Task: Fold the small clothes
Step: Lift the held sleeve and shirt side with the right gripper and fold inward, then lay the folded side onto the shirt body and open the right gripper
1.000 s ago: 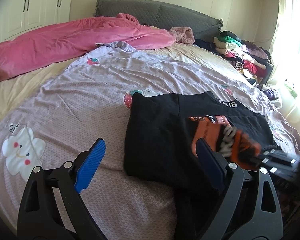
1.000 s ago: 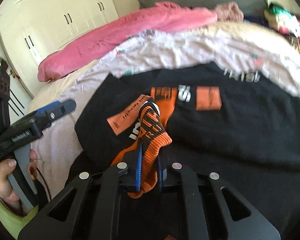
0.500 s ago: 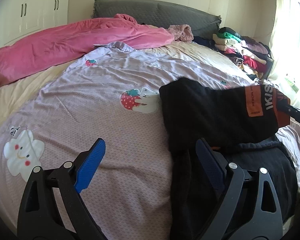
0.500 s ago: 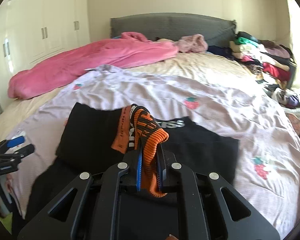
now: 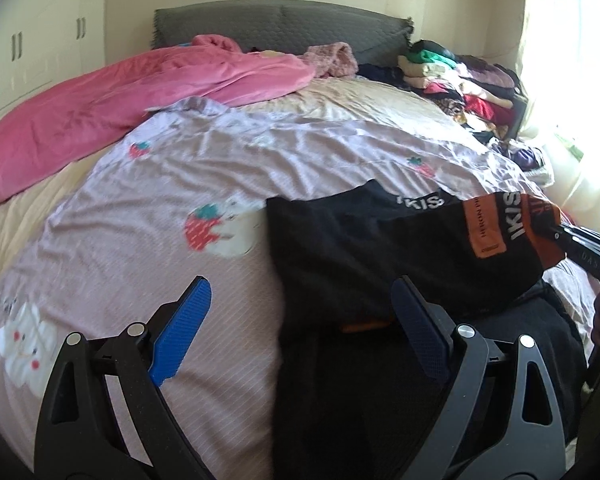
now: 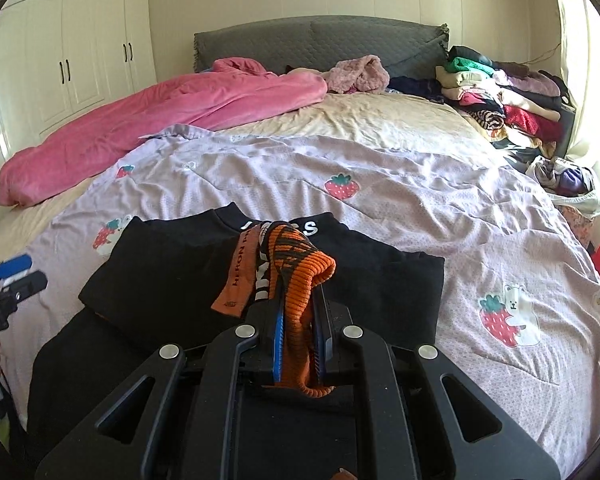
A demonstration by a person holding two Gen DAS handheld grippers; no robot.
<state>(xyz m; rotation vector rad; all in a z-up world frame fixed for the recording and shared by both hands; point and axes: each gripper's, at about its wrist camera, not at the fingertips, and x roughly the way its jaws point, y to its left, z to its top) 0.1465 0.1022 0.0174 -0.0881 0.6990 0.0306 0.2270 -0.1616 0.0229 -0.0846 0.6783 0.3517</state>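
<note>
A black sweatshirt (image 5: pixel 364 248) with white lettering and orange patches lies on the lilac strawberry-print sheet (image 5: pixel 148 208). My right gripper (image 6: pixel 298 316) is shut on its orange ribbed cuff (image 6: pixel 300 276) and holds the black sleeve lifted and stretched across the garment's body (image 6: pixel 168 276). In the left wrist view the right gripper (image 5: pixel 556 236) enters from the right edge with the cuff (image 5: pixel 540 220). My left gripper (image 5: pixel 300 320) is open and empty, low over the sheet at the garment's left edge; it also shows at the left edge of the right wrist view (image 6: pixel 8 276).
A pink duvet (image 6: pixel 148 120) lies along the far left of the bed. A pile of clothes (image 6: pixel 500 92) sits at the far right by the grey headboard (image 6: pixel 320 44). White wardrobes (image 6: pixel 60 52) stand left. More garments (image 6: pixel 568 184) hang off the bed's right edge.
My right gripper carried the orange cuff from the left side of the garment across to the right and lifted it, folding the sleeve over the body. My left gripper stayed open.
</note>
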